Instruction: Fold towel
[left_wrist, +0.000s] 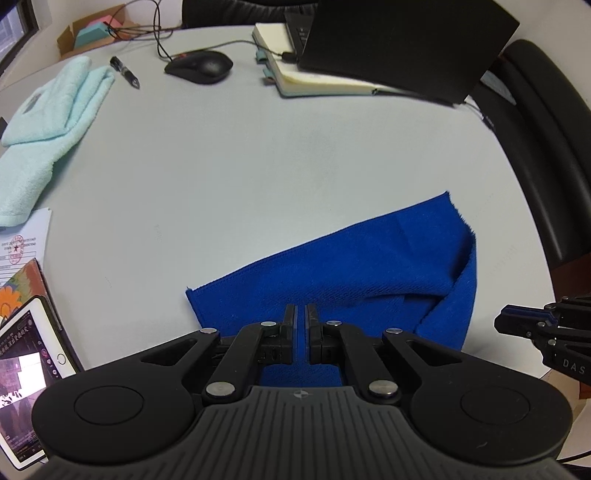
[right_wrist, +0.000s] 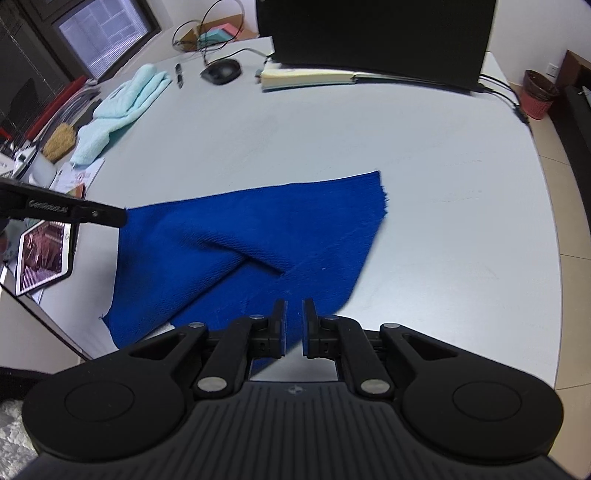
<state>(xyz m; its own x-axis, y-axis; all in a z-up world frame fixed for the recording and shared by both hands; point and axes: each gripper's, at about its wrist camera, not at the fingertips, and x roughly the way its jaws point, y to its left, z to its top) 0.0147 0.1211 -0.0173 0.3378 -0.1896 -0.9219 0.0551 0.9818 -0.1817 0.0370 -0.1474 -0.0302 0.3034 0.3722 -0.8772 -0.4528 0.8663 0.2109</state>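
Item: blue towel (right_wrist: 258, 236), one piece, lying on the grey table (right_wrist: 443, 184) towards its near edge. Condition: partly folded and untidy. A diagonal ridge crosses the middle where one layer laps over another, and the far right corner is frayed. It sits directly below both of your tools.

Handling, as a judgement: soft knitted cloth, light and limp. It will drape and sag from any held point, slide easily on the smooth table, and bunch if dragged. It is not fragile. Take it at corners or along a hem, pinching a single layer; avoid the ridge, where you risk catching two layers at once.

Left gripper (left_wrist: 300, 308): fingers clenched, only a sliver between the pads, tips over the near edge of the towel. You cannot tell from either view whether cloth is pinched in them.

Right gripper (right_wrist: 294, 302): fingers nearly closed with a narrow gap, aimed at the towel's near right flank. Nothing is visibly pinched in the gap.

Also on the table, well apart from the blue towel: a pale green towel (left_wrist: 48, 122), a pen (left_wrist: 125, 72), a mouse (left_wrist: 199, 66), an open notebook (left_wrist: 314, 70), a tablet (left_wrist: 26, 369).
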